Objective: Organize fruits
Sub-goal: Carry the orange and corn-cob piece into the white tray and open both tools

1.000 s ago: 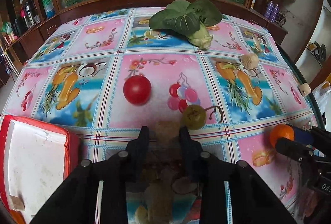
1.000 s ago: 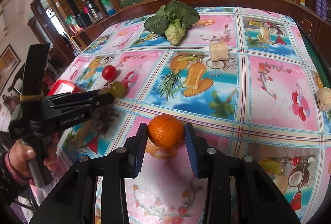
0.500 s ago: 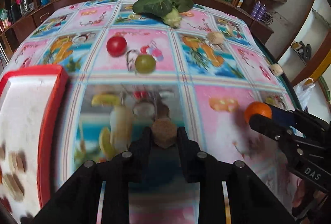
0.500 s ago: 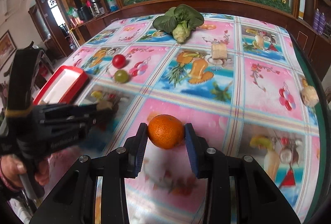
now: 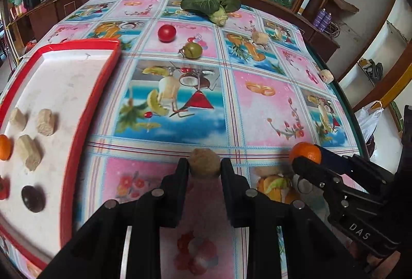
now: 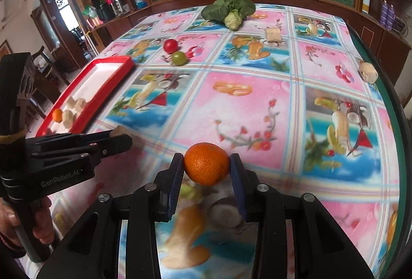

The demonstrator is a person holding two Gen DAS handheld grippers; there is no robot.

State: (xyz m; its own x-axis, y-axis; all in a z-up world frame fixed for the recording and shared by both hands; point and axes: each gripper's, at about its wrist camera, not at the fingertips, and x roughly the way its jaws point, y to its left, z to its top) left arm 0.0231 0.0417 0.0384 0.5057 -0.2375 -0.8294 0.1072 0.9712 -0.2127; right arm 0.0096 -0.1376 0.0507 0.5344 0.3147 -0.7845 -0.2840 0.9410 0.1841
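My left gripper (image 5: pixel 204 162) is shut on a brown round lump (image 5: pixel 204 168) and hangs above the tablecloth, just right of the red-rimmed white tray (image 5: pixel 97 98). In the right wrist view my right gripper (image 6: pixel 206 158) is shut on an orange (image 6: pixel 206 167), also held above the cloth. That orange (image 5: pixel 305 151) shows at the right of the left wrist view. The left gripper (image 6: pixel 121 137) lies to the left in the right wrist view, beside the tray (image 6: pixel 113 60). A red tomato (image 5: pixel 166 33) and a green fruit (image 5: pixel 193 50) rest farther back on the table.
The tray holds tan chunks (image 5: pixel 28 151), a small orange (image 5: pixel 4 147) and a dark round fruit (image 5: pixel 33 198). A leafy green vegetable (image 5: pixel 211 5) lies at the far edge. Two tan chunks (image 5: pixel 260 37) (image 5: pixel 326 76) sit toward the right, near the table's rim.
Both grippers have drawn back from the far fruits and shifted toward the tray, each keeping its load. The tray's contents have come into the left wrist view.
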